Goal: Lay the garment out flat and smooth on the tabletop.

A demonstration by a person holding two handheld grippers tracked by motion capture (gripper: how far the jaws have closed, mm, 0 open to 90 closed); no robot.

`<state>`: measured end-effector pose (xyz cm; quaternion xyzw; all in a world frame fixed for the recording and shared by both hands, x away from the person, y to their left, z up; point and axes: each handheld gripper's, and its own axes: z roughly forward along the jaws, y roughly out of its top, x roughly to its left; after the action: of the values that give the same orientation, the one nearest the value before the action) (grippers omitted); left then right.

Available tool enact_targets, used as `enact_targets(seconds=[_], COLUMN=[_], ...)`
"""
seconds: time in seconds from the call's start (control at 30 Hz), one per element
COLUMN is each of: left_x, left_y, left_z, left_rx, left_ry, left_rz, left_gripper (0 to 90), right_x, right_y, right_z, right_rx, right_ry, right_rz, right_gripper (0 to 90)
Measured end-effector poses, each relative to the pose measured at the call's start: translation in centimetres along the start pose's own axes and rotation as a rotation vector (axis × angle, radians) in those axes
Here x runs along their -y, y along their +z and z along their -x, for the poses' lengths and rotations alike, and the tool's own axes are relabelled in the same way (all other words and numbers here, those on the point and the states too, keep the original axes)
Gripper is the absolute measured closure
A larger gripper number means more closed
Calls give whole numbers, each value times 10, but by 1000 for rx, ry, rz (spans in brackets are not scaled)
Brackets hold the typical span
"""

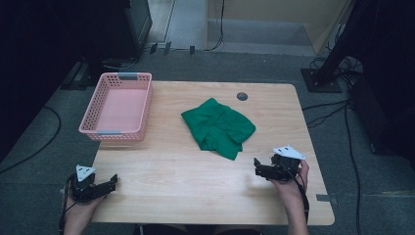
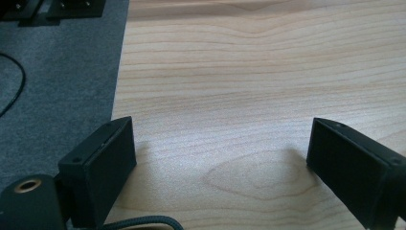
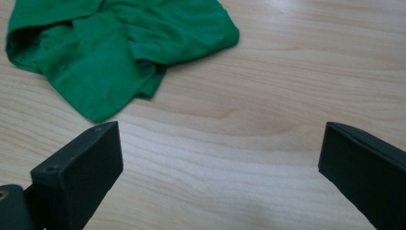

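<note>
- Cloth (image 1: 218, 127), green and crumpled, lies near the middle of the bench (image 1: 171, 176), a little toward the far side, with nothing gripping it.
- Pink basket (image 1: 117, 105) stands at the far left corner of the bench, well apart from the cloth, and looks to have nothing in it.
- My guess is that the job is to deal with the cloth, perhaps fold it or put it in the basket; either way, nothing of that looks started. The cloth is a loose heap and no tool is on it.
- Everything is left to do: reach in, take hold, and move or tidy the cloth.
- Right gripper (image 1: 258, 168) hangs over the near right part of the bench, pointed toward the cloth and near its closest edge without touching. In the right gripper view its fingers (image 3: 79, 175) stand wide apart with bare wood between them, and the cloth (image 3: 110, 48) lies just ahead.
- Left gripper (image 1: 110, 182) sits at the near left edge of the bench, well away from the cloth. In the left gripper view its fingers (image 2: 103, 165) are likewise spread wide, holding nothing, low over bare wood.
</note>
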<state>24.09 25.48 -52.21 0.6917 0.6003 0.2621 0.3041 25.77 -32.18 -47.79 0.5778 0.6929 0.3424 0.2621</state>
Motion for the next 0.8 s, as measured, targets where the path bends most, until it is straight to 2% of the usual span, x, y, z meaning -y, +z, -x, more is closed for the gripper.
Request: enact_targets(seconds=[0.27, 0.8], left_x=[0, 0], left_y=[0, 0], left_z=[0, 0], left_rx=[0, 0], left_ry=[0, 3], left_rz=[0, 0], left_gripper=[103, 102], right_x=[-15, -40], right_y=[11, 37], right_z=[-17, -46], right_rx=[-21, -67], right_ry=[-32, -53], right_rz=[-1, -21], right_gripper=[15, 17])
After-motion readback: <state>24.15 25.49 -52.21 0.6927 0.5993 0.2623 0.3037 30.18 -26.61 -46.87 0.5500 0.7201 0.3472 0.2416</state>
